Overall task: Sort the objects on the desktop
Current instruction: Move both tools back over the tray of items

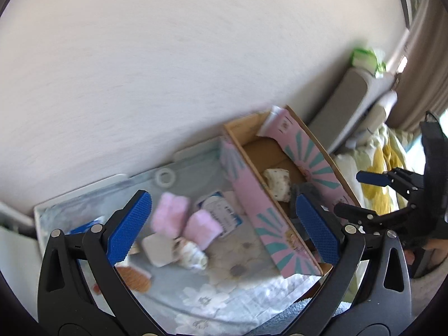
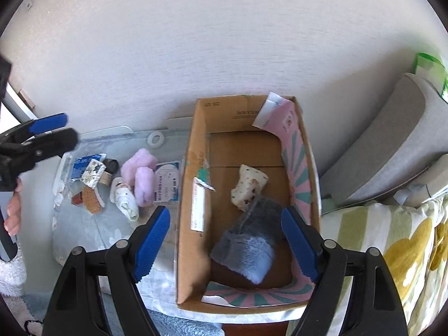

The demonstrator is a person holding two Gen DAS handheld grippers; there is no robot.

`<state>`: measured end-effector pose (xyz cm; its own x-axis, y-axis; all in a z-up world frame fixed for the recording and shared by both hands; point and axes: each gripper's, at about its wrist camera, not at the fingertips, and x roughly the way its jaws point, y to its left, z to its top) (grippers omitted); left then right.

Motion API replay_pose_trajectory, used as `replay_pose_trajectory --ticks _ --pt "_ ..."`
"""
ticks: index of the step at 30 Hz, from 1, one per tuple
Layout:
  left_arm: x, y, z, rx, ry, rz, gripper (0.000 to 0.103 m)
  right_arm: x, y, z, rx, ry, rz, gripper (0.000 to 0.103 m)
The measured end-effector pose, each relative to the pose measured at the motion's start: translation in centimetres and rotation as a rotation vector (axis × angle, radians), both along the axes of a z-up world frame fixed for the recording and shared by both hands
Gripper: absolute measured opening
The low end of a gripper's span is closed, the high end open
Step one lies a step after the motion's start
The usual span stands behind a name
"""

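My left gripper (image 1: 222, 200) is open and hangs over the floral table cloth (image 1: 246, 263), above two pink fuzzy socks (image 1: 170, 215), a white patterned sock (image 1: 193, 256) and a round blue-white packet (image 1: 221, 212). Nothing is between its pads. My right gripper (image 2: 225, 212) is open over the cardboard box (image 2: 193, 151). A grey-blue fuzzy sock (image 2: 246, 249) lies loose on the box floor below it, beside a spotted cream sock (image 2: 247, 187). The pink socks (image 2: 141, 173) lie left of the box. Each gripper shows in the other's view: the left gripper (image 2: 68, 127), the right gripper (image 1: 350, 193).
A brown cork-like pad (image 2: 91, 198), a patterned small card box (image 2: 91, 173), a white tape ring (image 2: 155, 139) and a dark small item lie at the cloth's left. A white wall stands close behind. A grey cushion (image 2: 392, 145) and yellow-flowered bedding (image 2: 406, 246) are on the right.
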<state>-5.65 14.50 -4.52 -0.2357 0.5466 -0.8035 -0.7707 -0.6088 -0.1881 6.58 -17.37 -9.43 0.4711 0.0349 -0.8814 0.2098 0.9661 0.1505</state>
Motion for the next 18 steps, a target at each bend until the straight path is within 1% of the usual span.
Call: replay_pose_trajectory --ticks 2,4,9,11,14,16,18 --pt "-0.4 -1.8 0.5 0.005 0.019 0.034 0.103 0.4 0.6 0.3 -0.007 -0.007 0.007 0.079" --pt "-0.8 -3.6 0.7 -0.034 0.051 0.077 0.103 0.7 1.3 0.8 -0.036 -0.02 0.016 0.079" --pt "-0.9 -8.0 1.2 -0.05 0.14 0.159 0.103 2.1 3.2 2.3 -0.087 -0.075 0.053 0.079" --pt "-1.0 -9.8 1.4 -0.055 0.145 0.179 0.103 2.8 3.9 2.8 -0.122 -0.101 0.053 0.079" --pt "-1.1 -12.5 1.8 -0.014 0.139 0.176 0.103 3.7 4.8 3.3 -0.155 -0.141 0.064 0.079" --pt "-1.4 -14.1 1.9 0.003 0.134 0.186 0.103 4.3 5.4 3.7 -0.159 -0.15 0.068 0.079" --pt "-1.6 -15.4 1.6 -0.015 0.133 0.214 0.103 5.1 6.0 3.8 -0.124 -0.125 0.085 0.079"
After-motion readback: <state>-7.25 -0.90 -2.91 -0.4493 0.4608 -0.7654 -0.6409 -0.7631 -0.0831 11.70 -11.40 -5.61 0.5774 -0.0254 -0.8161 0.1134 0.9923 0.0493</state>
